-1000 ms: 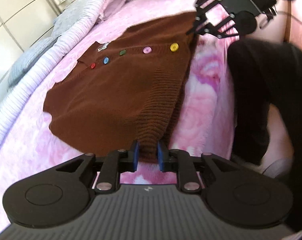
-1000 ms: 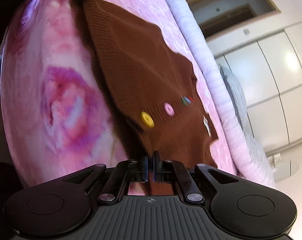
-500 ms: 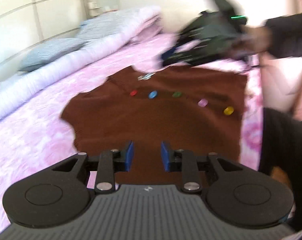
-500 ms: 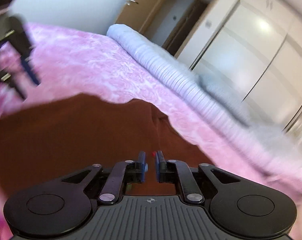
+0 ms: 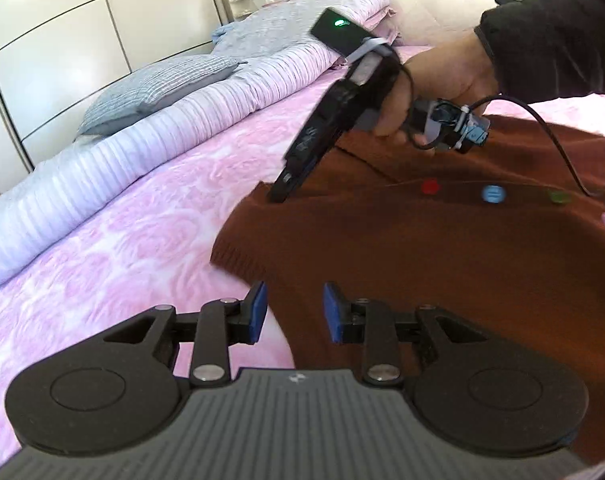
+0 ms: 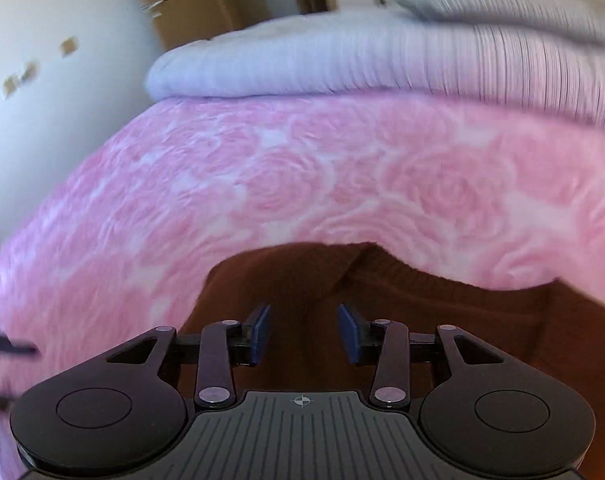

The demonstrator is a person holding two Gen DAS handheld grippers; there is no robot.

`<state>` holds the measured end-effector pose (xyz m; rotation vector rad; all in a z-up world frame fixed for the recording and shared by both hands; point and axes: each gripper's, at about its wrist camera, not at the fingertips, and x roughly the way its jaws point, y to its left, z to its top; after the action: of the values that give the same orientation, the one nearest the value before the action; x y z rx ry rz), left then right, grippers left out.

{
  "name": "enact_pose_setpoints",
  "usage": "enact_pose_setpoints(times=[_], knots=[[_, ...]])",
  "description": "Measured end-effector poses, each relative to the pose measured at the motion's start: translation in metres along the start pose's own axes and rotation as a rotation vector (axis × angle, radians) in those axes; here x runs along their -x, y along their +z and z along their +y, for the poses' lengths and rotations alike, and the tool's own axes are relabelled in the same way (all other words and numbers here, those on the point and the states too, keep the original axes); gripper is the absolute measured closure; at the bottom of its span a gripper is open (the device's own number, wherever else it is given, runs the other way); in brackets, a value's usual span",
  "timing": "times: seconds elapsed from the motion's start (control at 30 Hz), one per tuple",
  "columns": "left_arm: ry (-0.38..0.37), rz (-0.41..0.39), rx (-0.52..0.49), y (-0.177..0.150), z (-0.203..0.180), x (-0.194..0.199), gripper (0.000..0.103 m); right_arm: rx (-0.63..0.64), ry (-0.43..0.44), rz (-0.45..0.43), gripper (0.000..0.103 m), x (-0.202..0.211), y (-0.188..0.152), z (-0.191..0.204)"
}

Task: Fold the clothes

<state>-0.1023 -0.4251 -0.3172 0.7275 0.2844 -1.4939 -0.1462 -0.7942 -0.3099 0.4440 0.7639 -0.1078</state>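
A brown knit cardigan [image 5: 442,264] with coloured buttons [image 5: 492,194] lies flat on the pink rose-patterned bed cover [image 5: 122,248]. My left gripper [image 5: 294,312] is open and empty, its jaws over the cardigan's near left edge. My right gripper [image 6: 304,334] is open and empty above the cardigan's far edge [image 6: 342,276]. In the left wrist view the right gripper [image 5: 280,196], held in a hand, points down at the cardigan's far left corner.
A rolled lilac striped duvet [image 5: 162,136] runs along the far side of the bed, with a grey pillow [image 5: 158,88] on it. White wardrobe doors [image 5: 62,40] stand behind. A black cable [image 5: 558,148] trails over the cardigan.
Both grippers let go of the cardigan and opened. It dropped from hanging to lying flat. Both grippers moved toward its left side.
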Motion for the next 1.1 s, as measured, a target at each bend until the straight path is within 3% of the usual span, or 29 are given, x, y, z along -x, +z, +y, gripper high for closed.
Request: enact_pose_setpoints(times=[0.17, 0.2, 0.27, 0.4, 0.57, 0.63, 0.73, 0.8, 0.97, 1.1], knots=[[-0.025, -0.012, -0.019, 0.005, 0.007, -0.037, 0.077, -0.217, 0.200, 0.016, 0.063, -0.032, 0.014, -0.040], [-0.028, -0.014, -0.022, 0.006, 0.008, -0.041, 0.077, -0.224, 0.230, 0.017, 0.096, -0.030, 0.017, -0.042], [-0.038, -0.012, -0.032, 0.008, 0.008, -0.050, 0.077, -0.218, 0.277, 0.018, 0.103, -0.023, 0.026, -0.045], [-0.073, 0.027, -0.022, 0.012, 0.010, -0.071, 0.077, -0.119, 0.184, -0.045, 0.102, -0.007, 0.055, -0.045], [-0.079, 0.064, -0.044, 0.012, 0.004, -0.088, 0.076, -0.027, 0.064, -0.022, 0.102, -0.007, 0.044, -0.037], [-0.071, 0.066, -0.052, 0.014, 0.002, -0.089, 0.076, -0.012, 0.014, -0.026, 0.100, -0.005, 0.035, -0.037], [-0.051, 0.027, -0.030, 0.019, 0.008, -0.080, 0.075, -0.074, 0.033, -0.026, 0.085, 0.011, 0.022, -0.044], [-0.039, 0.031, -0.019, 0.020, 0.014, -0.082, 0.074, -0.056, 0.064, -0.003, 0.058, 0.019, 0.011, -0.041], [-0.034, 0.088, -0.016, 0.017, 0.022, -0.105, 0.071, 0.105, 0.005, 0.089, 0.056, 0.013, -0.017, -0.021], [0.008, 0.111, 0.029, 0.018, 0.027, -0.102, 0.068, 0.162, -0.145, 0.039, 0.056, 0.019, -0.018, -0.026]])
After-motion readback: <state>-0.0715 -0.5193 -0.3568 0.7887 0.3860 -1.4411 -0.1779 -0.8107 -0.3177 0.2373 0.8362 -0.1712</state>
